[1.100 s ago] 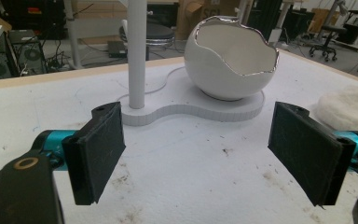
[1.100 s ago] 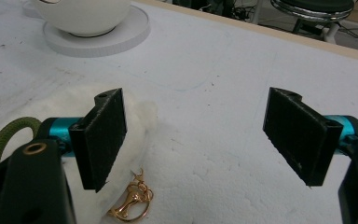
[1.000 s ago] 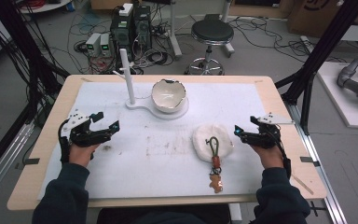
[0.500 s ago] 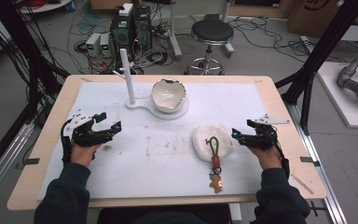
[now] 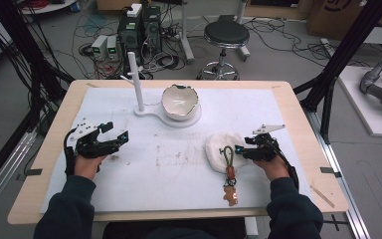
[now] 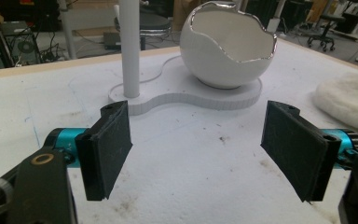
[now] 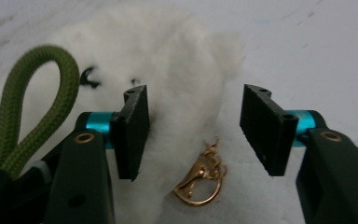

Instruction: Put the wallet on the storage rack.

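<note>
Lengthwise, the keychain [image 5: 227,167] runs loop-away toward the person; both grippers' fingers apart, right's [image 5: 239,149] closing.

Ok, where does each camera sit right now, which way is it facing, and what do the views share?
High view: above the person's side, facing forward and down on the table; forearms, left gripper and right gripper show.
Left gripper view: rides the left gripper, facing the egg-shaped bowl and white post; open jaws show.
Right gripper view: rides the right gripper, facing down on the fluffy pad, green cord loop and gold clasp.
Shared: the pad's edge appears in both gripper views.
</note>
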Motion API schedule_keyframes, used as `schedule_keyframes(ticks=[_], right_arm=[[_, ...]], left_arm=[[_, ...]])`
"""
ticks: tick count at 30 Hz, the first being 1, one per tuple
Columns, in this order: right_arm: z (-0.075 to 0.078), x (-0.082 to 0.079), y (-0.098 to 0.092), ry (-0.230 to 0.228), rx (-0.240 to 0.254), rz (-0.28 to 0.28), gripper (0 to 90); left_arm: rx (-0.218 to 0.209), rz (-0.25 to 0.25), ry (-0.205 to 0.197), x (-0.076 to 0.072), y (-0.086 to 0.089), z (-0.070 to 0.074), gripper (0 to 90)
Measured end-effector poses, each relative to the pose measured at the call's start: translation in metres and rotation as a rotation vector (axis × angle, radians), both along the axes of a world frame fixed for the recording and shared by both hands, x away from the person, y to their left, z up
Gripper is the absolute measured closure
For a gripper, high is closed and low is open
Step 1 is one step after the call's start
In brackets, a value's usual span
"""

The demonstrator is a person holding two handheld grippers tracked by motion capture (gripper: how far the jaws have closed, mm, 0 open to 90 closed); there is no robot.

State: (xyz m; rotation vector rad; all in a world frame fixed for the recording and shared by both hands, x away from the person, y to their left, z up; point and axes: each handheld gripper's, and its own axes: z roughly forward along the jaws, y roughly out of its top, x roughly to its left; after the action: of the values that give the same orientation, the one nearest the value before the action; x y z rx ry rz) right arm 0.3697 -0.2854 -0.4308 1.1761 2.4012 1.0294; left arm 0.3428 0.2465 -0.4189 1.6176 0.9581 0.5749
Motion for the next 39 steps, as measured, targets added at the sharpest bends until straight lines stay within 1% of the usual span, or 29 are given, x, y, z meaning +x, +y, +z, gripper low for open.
schedule_keyframes(ticks=[1,3,5,6,7,8,9,11,12,13,14,15,16,17,18,19,20,21,23,24,27,28,30,31,33,34,37,39], right_arm=[[-0.005,0.002,0.003,0.034,-0.013,0.018,48.4],[-0.005,0.004,0.004,0.035,-0.011,0.027,50.0],[-0.006,0.004,0.002,0.054,0.004,0.028,53.0],[-0.006,0.004,0.002,0.054,0.004,0.028,53.0],[-0.007,0.005,0.001,0.084,0.03,0.027,59.2],[-0.007,0.005,0.001,0.084,0.03,0.027,59.2],[-0.007,0.006,-0.001,0.116,0.057,0.018,67.6],[-0.007,0.006,-0.002,0.116,0.067,0.019,75.0],[-0.007,0.006,-0.002,0.116,0.067,0.019,75.0],[-0.005,0.006,-0.003,0.108,0.065,0.027,78.4],[-0.005,0.006,-0.003,0.108,0.065,0.027,78.4],[-0.002,0.005,-0.001,0.086,0.071,0.021,81.2],[-0.002,0.005,-0.001,0.086,0.071,0.021,81.2],[0.005,0.003,-0.001,0.026,0.093,0.012,82.1],[0.005,0.003,-0.001,0.026,0.093,0.012,82.1],[0.013,0.001,-0.002,-0.053,0.125,-0.006,82.3],[0.016,0.0,-0.002,-0.078,0.138,-0.014,82.4],[0.021,-0.002,-0.003,-0.13,0.155,-0.03,82.4],[0.028,-0.004,-0.004,-0.192,0.178,-0.051,82.5],[0.031,-0.005,-0.005,-0.217,0.182,-0.061,82.5],[0.038,-0.007,-0.007,-0.278,0.194,-0.087,82.6],[0.038,-0.007,-0.007,-0.278,0.194,-0.087,82.6],[0.043,-0.009,-0.007,-0.314,0.205,-0.097,82.7],[0.048,-0.012,-0.008,-0.333,0.228,-0.102,82.7],[0.049,-0.012,-0.008,-0.338,0.234,-0.104,82.7],[0.052,-0.013,-0.007,-0.343,0.258,-0.104,82.7],[0.055,-0.014,-0.005,-0.344,0.274,-0.096,82.7],[0.06,-0.016,0.001,-0.365,0.291,-0.079,82.7]], left_arm=[[-0.005,0.006,-0.001,0.0,0.001,0.0,23.9],[-0.005,0.007,0.0,0.001,0.002,0.0,23.9],[-0.003,0.009,0.006,0.001,0.001,-0.001,23.9],[-0.003,0.009,0.006,0.001,0.001,-0.001,23.8],[-0.002,0.009,0.008,0.002,0.0,-0.001,23.9],[-0.002,0.009,0.008,0.002,0.0,-0.001,23.9],[0.003,0.005,0.009,0.002,-0.001,-0.002,24.0],[0.005,0.003,0.01,0.001,-0.002,-0.001,24.2],[0.005,0.003,0.01,0.001,-0.002,-0.001,24.3],[0.005,0.004,0.01,0.001,-0.002,-0.001,24.4],[0.006,0.006,0.009,0.001,-0.002,-0.001,24.4],[0.001,0.01,0.01,0.002,-0.001,-0.001,24.4],[0.001,0.01,0.01,0.002,-0.001,-0.001,24.5],[0.002,0.01,0.011,0.002,-0.001,-0.001,24.5],[0.0,0.013,0.012,0.001,-0.001,-0.001,24.5],[0.0,0.014,0.014,0.001,-0.001,-0.001,24.5],[0.0,0.014,0.014,0.001,-0.001,-0.001,24.5],[0.003,0.012,0.016,0.002,-0.001,-0.001,24.5],[-0.002,0.006,0.019,0.002,-0.001,-0.002,25.1],[-0.002,0.006,0.019,0.002,-0.001,-0.002,26.0],[-0.001,0.006,0.017,0.002,-0.002,-0.002,26.3],[-0.001,0.006,0.017,0.002,-0.002,-0.002,26.3],[-0.002,0.006,0.017,0.002,-0.001,-0.002,26.3],[-0.004,0.008,0.019,0.001,-0.001,-0.002,26.3],[-0.005,0.008,0.019,0.001,-0.001,-0.002,26.3],[-0.007,0.006,0.018,0.001,-0.001,-0.002,26.3],[-0.011,0.005,0.018,0.001,-0.002,-0.001,26.3],[-0.024,-0.003,0.018,0.001,-0.003,-0.001,26.3]])
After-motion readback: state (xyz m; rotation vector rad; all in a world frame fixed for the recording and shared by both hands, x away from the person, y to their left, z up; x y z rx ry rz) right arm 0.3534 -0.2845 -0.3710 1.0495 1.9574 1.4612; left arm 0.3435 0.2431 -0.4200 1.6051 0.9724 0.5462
